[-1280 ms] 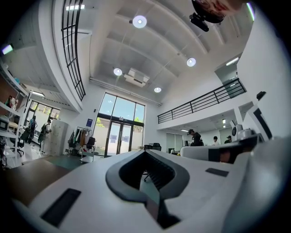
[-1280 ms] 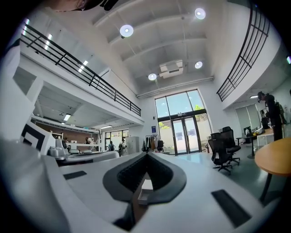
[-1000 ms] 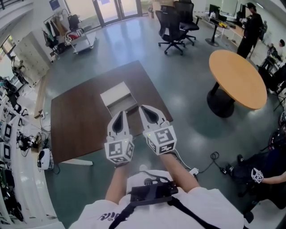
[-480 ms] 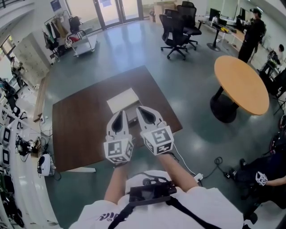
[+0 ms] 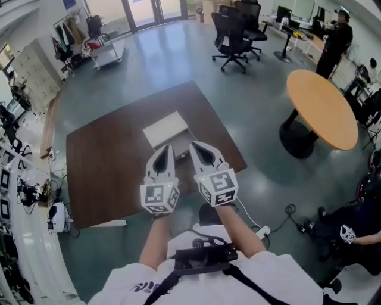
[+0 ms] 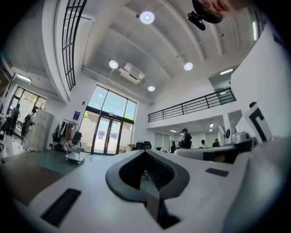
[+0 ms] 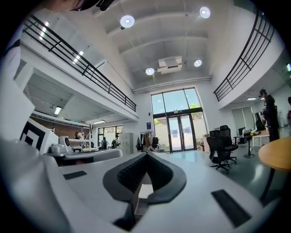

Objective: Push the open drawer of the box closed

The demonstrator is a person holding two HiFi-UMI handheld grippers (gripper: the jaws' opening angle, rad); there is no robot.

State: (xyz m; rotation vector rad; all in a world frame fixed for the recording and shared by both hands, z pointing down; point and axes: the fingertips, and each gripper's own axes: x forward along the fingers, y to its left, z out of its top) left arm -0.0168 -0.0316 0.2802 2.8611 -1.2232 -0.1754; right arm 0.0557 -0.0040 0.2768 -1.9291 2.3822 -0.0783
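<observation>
Looking down past a white shirt [image 5: 196, 283] and a black chest unit [image 5: 202, 257], both forearms reach forward side by side.

- Left tool [image 5: 170, 147]: jaws pressed together, nothing between them. Marker cube faces up toward the head camera.
- Right tool [image 5: 193, 143]: jaws likewise together and empty. It sits just beside the left tool, nearly parallel to it, with the tips a little apart.
- Both tools point level, out over the near edge of the counter [image 5: 101, 173], a dark brown square set cornerwise on the grey floor.
- Drawer [image 5: 180, 155]: only a short dark stretch shows between the two tool tips, on the near side of the box. How far out it stands is hard to read, as the tools cover most of it. Whether either tip touches it I cannot tell.
- Box [image 5: 166, 127]: white with a flat top, resting on the counter toward its near right edge, just beyond the tool tips.
- Floor right of the counter: a cable and power strip [image 5: 262, 229]. A seated person [image 5: 351, 235] is at the lower right edge.
- Farther right: a round table [image 5: 324, 107] with an orange top on a dark pedestal.
- Far side: black office chairs [image 5: 235, 33], a standing person in dark clothes [image 5: 334, 39], a cart [image 5: 104, 52] beside hanging coats, and glass doors [image 5: 146, 9].
</observation>
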